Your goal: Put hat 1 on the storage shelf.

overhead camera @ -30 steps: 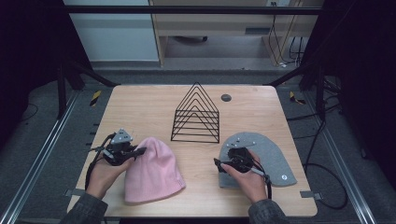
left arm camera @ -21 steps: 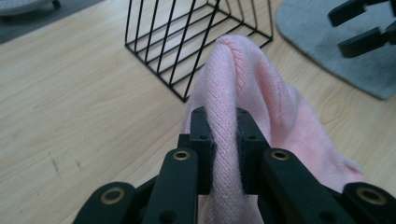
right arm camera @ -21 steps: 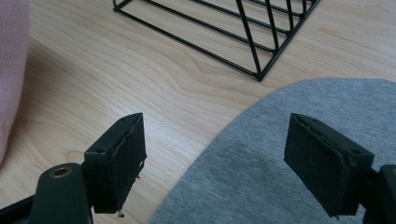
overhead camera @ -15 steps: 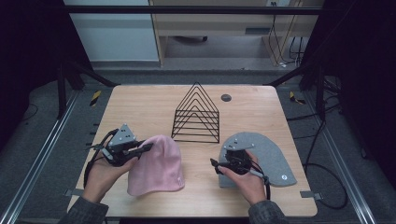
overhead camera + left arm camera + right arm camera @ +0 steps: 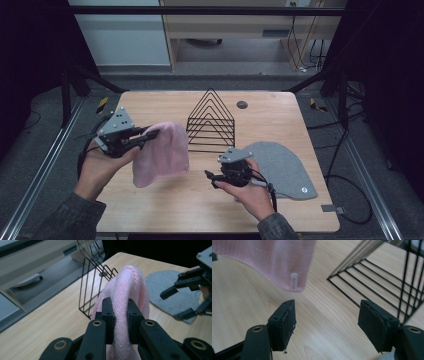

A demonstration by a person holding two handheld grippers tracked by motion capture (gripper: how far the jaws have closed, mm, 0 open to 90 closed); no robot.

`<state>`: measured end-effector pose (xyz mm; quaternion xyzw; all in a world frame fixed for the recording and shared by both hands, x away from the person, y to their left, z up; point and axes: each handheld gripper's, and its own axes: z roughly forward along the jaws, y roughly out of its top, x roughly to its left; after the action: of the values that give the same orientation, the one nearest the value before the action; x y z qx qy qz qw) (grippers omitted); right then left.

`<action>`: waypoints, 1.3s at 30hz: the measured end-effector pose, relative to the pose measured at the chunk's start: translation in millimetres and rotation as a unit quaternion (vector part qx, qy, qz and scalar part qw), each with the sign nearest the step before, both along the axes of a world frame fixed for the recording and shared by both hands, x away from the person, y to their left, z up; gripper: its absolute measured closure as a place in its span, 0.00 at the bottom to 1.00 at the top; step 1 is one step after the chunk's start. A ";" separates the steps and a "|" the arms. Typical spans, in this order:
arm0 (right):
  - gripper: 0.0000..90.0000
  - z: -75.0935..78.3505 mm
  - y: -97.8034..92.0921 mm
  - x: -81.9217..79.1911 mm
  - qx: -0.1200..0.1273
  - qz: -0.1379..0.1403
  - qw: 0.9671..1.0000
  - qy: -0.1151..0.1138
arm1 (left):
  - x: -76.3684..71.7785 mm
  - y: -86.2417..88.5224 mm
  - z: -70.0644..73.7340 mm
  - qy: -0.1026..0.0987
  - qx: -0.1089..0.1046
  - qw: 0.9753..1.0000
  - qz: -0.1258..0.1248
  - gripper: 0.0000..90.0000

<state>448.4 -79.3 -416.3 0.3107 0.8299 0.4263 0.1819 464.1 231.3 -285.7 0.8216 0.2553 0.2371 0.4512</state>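
My left tongs (image 5: 117,315) pinch the pink beanie (image 5: 162,152), lifted off the tabletop (image 5: 165,210), hanging left of the black wire rack (image 5: 212,122). My right tongs (image 5: 332,325) are spread wide, nothing btw them, low over bare wood near the grey beanie (image 5: 282,167). Beyond: grey floor, dark frame, pale cabinet. The beanie's small label is blurred, can't read it.
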 end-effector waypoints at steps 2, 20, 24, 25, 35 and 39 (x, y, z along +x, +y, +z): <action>0.33 6.5 7.3 0.0 -0.002 0.016 1.000 -0.002 | 2.7 1.4 3.1 0.005 -0.008 1.000 -0.003 0.89; 0.38 31.8 46.2 28.9 0.024 0.066 0.997 0.013 | 11.9 -2.9 42.5 -0.016 -0.008 1.000 -0.005 0.89; 0.41 40.9 49.0 37.4 0.032 0.065 0.997 0.003 | 9.9 -4.0 50.6 -0.023 -0.016 1.000 -0.009 0.89; 0.41 43.7 49.6 39.5 0.037 0.067 0.997 0.005 | 9.7 -4.8 52.1 -0.023 -0.024 0.999 -0.011 0.89; 0.81 62.2 51.6 51.9 0.026 0.096 0.995 -0.009 | 19.2 -2.7 64.0 -0.025 -0.036 0.999 -0.014 0.89; 0.85 87.9 45.2 62.3 0.019 0.100 0.995 -0.014 | 38.3 -1.8 79.2 -0.029 -0.038 0.999 -0.012 0.89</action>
<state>510.8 -34.1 -328.4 0.2235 0.8459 0.4626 0.1433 502.4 229.5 -206.6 0.7999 0.2414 0.2456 0.4916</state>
